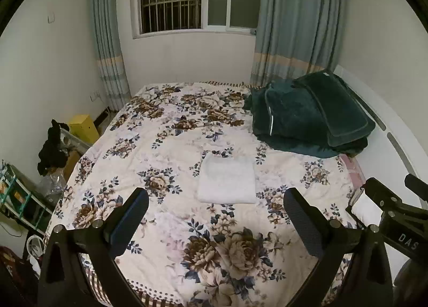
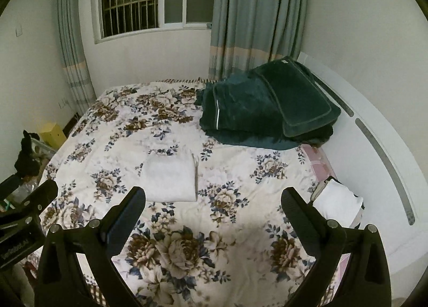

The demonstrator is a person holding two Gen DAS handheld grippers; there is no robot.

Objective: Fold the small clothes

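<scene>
- While it lies flat near the middle of the bed, the white garment [image 1: 226,181] is folded into a neat soft rectangle with stacked edges.
- Under it spreads a quilted floral bedspread [image 1: 165,146], cream with brown and blue blossoms, slightly wrinkled.
- Both the left gripper [image 1: 216,213] and the right gripper [image 2: 213,212] hang above the near part of the bed, matte black fingers spread wide, holding nothing.
- Farther back, a plush dark green blanket [image 1: 307,117] is heaped with a piped cushion on top, beside the smooth white headboard [image 2: 374,141].
</scene>
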